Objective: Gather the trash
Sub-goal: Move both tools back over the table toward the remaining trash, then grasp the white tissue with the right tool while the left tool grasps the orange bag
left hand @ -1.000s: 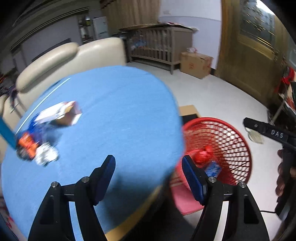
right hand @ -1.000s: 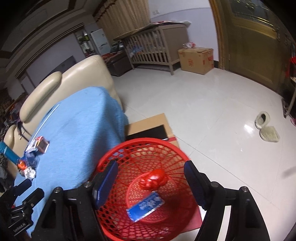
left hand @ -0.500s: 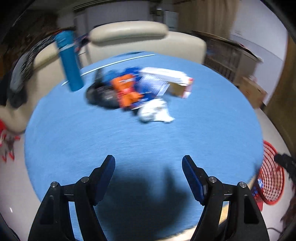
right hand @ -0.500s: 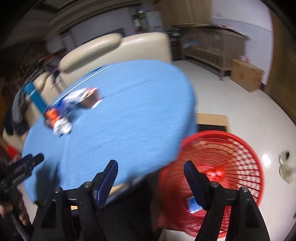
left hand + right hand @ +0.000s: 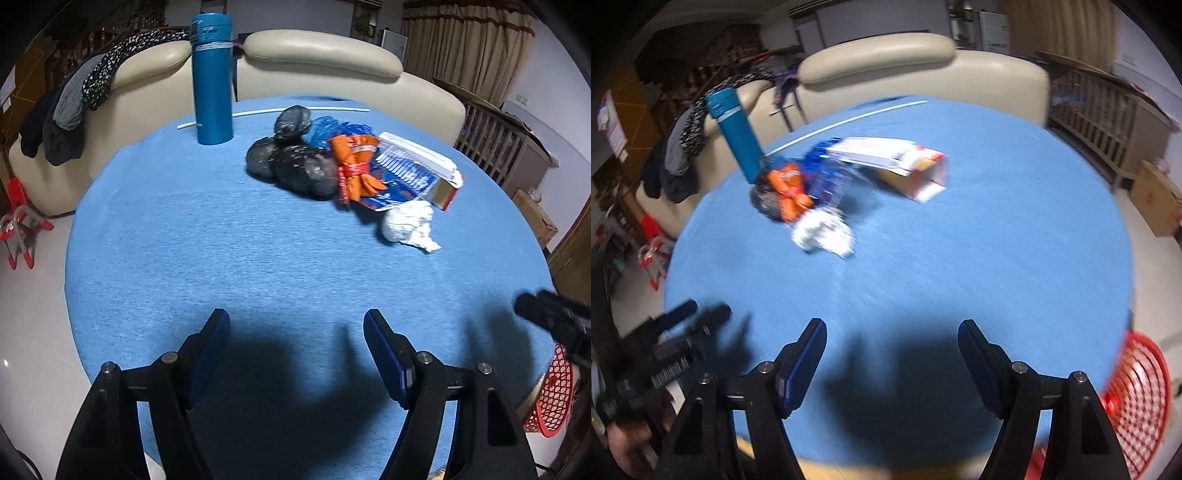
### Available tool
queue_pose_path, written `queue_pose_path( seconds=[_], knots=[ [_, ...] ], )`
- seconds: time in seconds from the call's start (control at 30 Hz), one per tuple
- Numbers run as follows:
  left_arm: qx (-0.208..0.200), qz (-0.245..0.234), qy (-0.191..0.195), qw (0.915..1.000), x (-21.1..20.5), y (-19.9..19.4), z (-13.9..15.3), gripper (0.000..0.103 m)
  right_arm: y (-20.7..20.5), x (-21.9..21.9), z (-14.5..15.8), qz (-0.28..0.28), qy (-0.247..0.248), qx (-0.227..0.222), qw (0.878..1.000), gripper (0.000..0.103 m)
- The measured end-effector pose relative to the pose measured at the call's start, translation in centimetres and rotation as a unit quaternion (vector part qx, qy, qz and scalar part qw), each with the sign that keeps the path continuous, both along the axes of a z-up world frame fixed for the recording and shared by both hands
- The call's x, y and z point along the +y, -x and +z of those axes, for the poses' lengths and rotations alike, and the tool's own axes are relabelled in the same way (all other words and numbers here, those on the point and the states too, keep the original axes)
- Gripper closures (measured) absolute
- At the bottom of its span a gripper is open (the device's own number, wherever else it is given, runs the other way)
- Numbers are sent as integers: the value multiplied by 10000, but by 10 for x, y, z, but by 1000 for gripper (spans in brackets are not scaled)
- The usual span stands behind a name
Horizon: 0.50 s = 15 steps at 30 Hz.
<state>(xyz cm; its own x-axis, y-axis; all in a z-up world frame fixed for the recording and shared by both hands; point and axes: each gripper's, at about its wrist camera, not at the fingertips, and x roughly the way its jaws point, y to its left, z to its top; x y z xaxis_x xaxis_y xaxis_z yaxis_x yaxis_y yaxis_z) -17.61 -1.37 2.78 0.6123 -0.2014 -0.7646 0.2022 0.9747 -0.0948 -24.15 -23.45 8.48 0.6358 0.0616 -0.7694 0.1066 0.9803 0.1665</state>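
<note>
A heap of trash lies on the far half of the round blue table (image 5: 229, 258): black bags (image 5: 295, 166), an orange wrapper (image 5: 354, 166), a blue-and-white carton (image 5: 417, 166) and a crumpled white tissue (image 5: 406, 225). My left gripper (image 5: 297, 328) hangs open over the near table edge, well short of the heap, nothing between its fingers. My right gripper (image 5: 892, 336) is open too, over the near edge, with the tissue (image 5: 823, 232), orange wrapper (image 5: 788, 192) and carton (image 5: 897, 162) far ahead. The red mesh basket (image 5: 1137, 398) stands on the floor at the right.
A tall blue flask (image 5: 212, 77) stands upright behind the heap, also seen as the flask (image 5: 737, 136) in the right view. A cream sofa (image 5: 332, 70) with dark clothes draped on it backs the table. The basket rim (image 5: 554, 398) peeks past the table's right edge.
Both grippers have swung from the red basket at the right back over the table, so the trash heap now lies ahead. Both stayed open and empty.
</note>
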Motion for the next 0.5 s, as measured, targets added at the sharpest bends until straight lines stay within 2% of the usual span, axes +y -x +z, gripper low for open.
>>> queue_pose_path(
  seconds=[0.17, 0.33, 0.5],
  knots=[
    [21, 161, 133, 9998, 19, -12, 0, 28, -62, 34, -6, 429, -63, 33, 9991, 26],
    [61, 306, 284, 9991, 35, -21, -2, 27, -107, 48, -21, 389, 70, 189, 9990, 26],
    [165, 408, 378, 9983, 42, -30, -8, 27, -132, 51, -30, 383, -11, 195, 9991, 27]
  ],
)
